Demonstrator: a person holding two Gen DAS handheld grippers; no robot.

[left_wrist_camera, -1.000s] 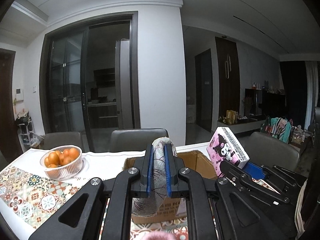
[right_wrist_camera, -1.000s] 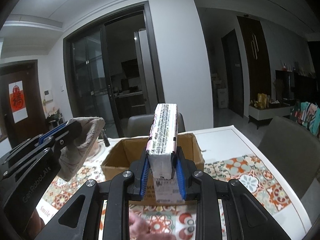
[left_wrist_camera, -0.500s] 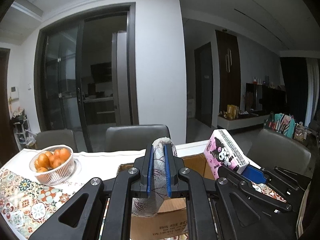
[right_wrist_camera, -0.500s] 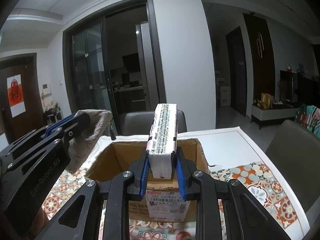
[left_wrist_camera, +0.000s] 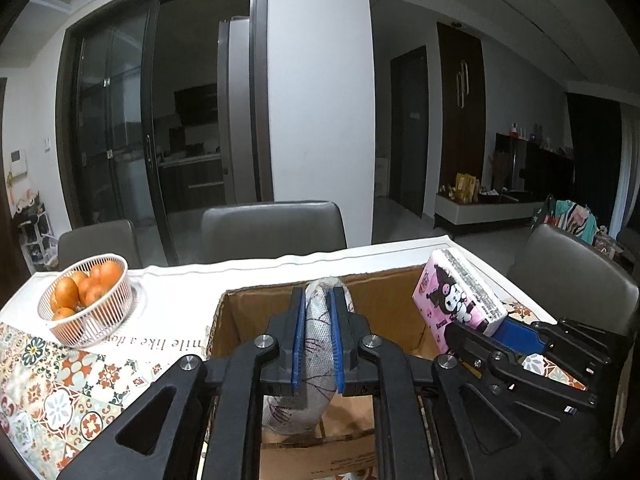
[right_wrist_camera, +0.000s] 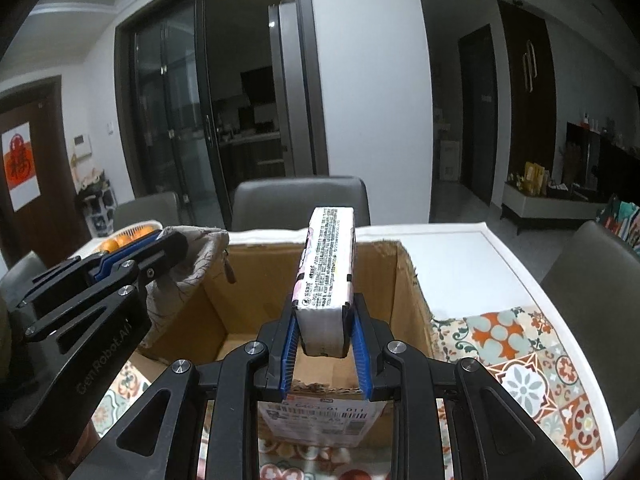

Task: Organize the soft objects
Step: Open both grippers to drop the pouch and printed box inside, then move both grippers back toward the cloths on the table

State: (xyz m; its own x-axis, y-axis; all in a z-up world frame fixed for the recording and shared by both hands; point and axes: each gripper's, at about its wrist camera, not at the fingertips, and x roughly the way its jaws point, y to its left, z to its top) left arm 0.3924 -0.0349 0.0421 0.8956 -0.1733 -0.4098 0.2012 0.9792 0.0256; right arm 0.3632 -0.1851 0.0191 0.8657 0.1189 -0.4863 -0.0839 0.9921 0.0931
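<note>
Left tongs (left_wrist_camera: 316, 336) clamped on grey cloth pouch (left_wrist_camera: 312, 364), hanging over open cardboard box (right_wrist_camera: 256, 304) on desk (right_wrist_camera: 448, 264). Right tongs (right_wrist_camera: 324, 344) clamped on pink tissue pack (right_wrist_camera: 326, 272), above same box.

left hand-held gripper (left_wrist_camera: 317, 334) clamped shut, right hand-held gripper (right_wrist_camera: 324, 344) likewise

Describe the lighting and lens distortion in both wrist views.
Left wrist view: dim, cool indoor light, black vignette corners; door frames bow outward, yet the cloth pouch looks sharp. Right wrist view: same fisheye bend, dark glass doors show small glints, and the tissue pack over the cardboard box is evenly lit.
</note>
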